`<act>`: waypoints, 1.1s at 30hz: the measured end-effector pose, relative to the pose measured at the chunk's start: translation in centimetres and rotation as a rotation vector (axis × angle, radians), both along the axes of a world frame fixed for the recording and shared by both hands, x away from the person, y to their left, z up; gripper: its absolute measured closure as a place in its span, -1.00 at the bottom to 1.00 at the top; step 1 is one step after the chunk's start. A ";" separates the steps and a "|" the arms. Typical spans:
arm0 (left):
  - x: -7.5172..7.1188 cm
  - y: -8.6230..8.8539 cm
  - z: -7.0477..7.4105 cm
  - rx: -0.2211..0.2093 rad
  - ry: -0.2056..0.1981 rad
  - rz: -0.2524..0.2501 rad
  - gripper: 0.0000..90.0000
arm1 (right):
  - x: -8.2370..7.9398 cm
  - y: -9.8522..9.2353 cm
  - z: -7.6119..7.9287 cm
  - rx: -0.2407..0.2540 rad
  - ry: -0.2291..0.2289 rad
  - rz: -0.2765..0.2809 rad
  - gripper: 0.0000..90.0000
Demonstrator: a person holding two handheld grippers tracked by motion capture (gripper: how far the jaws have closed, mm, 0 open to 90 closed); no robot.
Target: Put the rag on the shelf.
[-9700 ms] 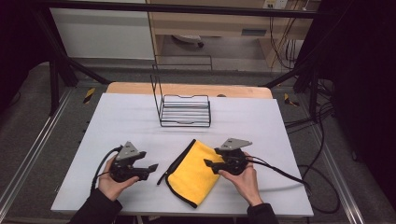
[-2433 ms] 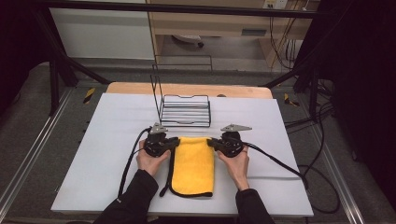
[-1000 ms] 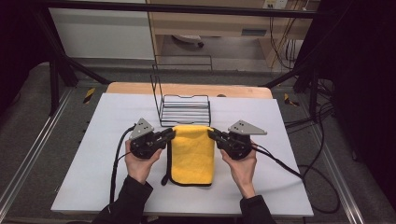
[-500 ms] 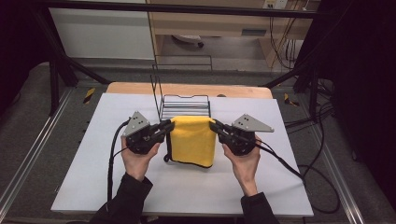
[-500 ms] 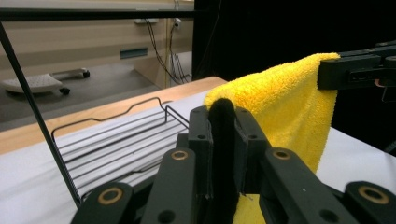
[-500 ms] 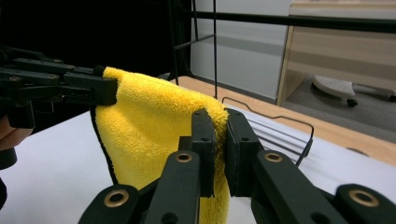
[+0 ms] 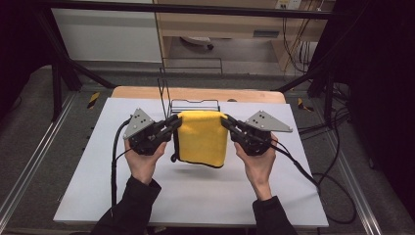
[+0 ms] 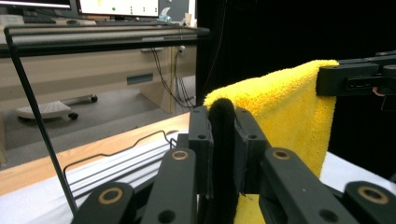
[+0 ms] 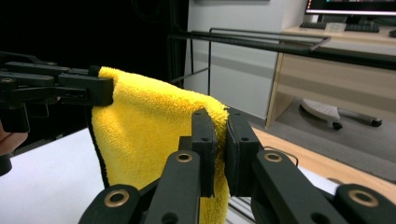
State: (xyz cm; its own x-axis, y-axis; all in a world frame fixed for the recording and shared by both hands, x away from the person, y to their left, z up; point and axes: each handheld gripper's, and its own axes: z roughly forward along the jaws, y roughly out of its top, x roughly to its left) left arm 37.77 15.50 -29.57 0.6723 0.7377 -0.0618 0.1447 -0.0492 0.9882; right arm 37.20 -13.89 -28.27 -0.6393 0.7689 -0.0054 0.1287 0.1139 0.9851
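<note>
Left gripper (image 7: 172, 123) and right gripper (image 7: 226, 122) clamp yellow towel's (image 7: 202, 137) top corners; towel now lifted higher, off tabletop (image 7: 195, 196).

You're looking at a bright yellow towel (image 7: 202, 137) with a plain fuzzy nap and a thin black edging along its border. Your left gripper (image 7: 172, 126) and right gripper (image 7: 227, 123) are black, with brass-coloured pivot rings and grey plates on top. The wire rack (image 7: 193, 104) is black. The surface (image 7: 195, 196) is plain white, with a pale wood strip at its far edge.
</note>
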 end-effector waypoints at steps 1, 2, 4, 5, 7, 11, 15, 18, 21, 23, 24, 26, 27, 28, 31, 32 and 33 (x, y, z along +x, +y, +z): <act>0.0 0.0 0.1 -0.004 -0.003 0.000 0.77 | 0.0 0.0 0.2 0.001 -0.004 -0.001 0.87; 0.0 0.1 0.2 -0.006 -0.008 0.002 0.77 | 0.0 0.0 0.3 0.003 -0.008 -0.002 0.87; 0.0 0.1 0.5 -0.012 -0.018 0.004 0.77 | -0.1 0.1 0.5 0.003 -0.016 -0.002 0.87; 0.0 0.1 0.6 -0.014 -0.022 0.006 0.77 | -0.1 0.1 0.7 0.007 -0.020 -0.002 0.87; 0.0 0.1 1.0 -0.018 -0.035 0.009 0.77 | -0.1 0.1 0.9 0.013 -0.033 -0.004 0.87; 0.1 0.1 1.6 -0.023 -0.052 0.013 0.77 | -0.1 0.2 1.4 0.025 -0.050 -0.009 0.87; 0.4 0.2 2.3 -0.032 -0.062 0.018 0.77 | 0.0 0.3 2.1 0.030 -0.071 -0.014 0.87; 0.6 0.2 2.8 -0.040 -0.072 0.021 0.77 | 0.2 0.4 2.6 0.039 -0.084 -0.018 0.87; 0.8 0.2 3.3 -0.046 -0.081 0.025 0.77 | 0.4 0.5 3.1 0.043 -0.098 -0.021 0.87; 0.9 0.3 3.7 -0.049 -0.088 0.027 0.77 | 0.5 0.6 3.4 0.051 -0.105 -0.024 0.87; 1.0 0.3 3.9 -0.050 -0.091 0.029 0.77 | 0.6 0.6 3.5 0.051 -0.109 -0.024 0.87; 1.1 0.3 4.3 -0.057 -0.095 0.028 0.77 | 0.7 0.7 3.8 0.055 -0.120 -0.026 0.87; 1.2 0.3 4.5 -0.058 -0.100 0.030 0.77 | 0.8 0.7 4.0 0.056 -0.123 -0.026 0.87; 1.3 0.3 4.7 -0.060 -0.105 0.032 0.77 | 0.9 0.7 4.2 0.060 -0.125 -0.027 0.87; 1.5 0.3 5.3 -0.063 -0.119 0.037 0.77 | 1.1 0.8 4.8 0.061 -0.142 -0.033 0.87; 1.5 0.3 5.6 -0.067 -0.123 0.038 0.77 | 1.2 0.8 5.0 0.061 -0.149 -0.033 0.87; 1.6 0.3 5.8 -0.075 -0.127 0.037 0.77 | 1.3 0.9 5.3 0.067 -0.151 -0.035 0.87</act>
State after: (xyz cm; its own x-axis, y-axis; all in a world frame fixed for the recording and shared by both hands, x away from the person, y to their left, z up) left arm 39.38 15.76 -23.80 0.6509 0.7584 -0.0337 0.0189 0.0282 0.9994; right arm 38.46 -13.04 -23.01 -0.6077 0.7928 -0.0475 -0.0183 0.0458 0.9988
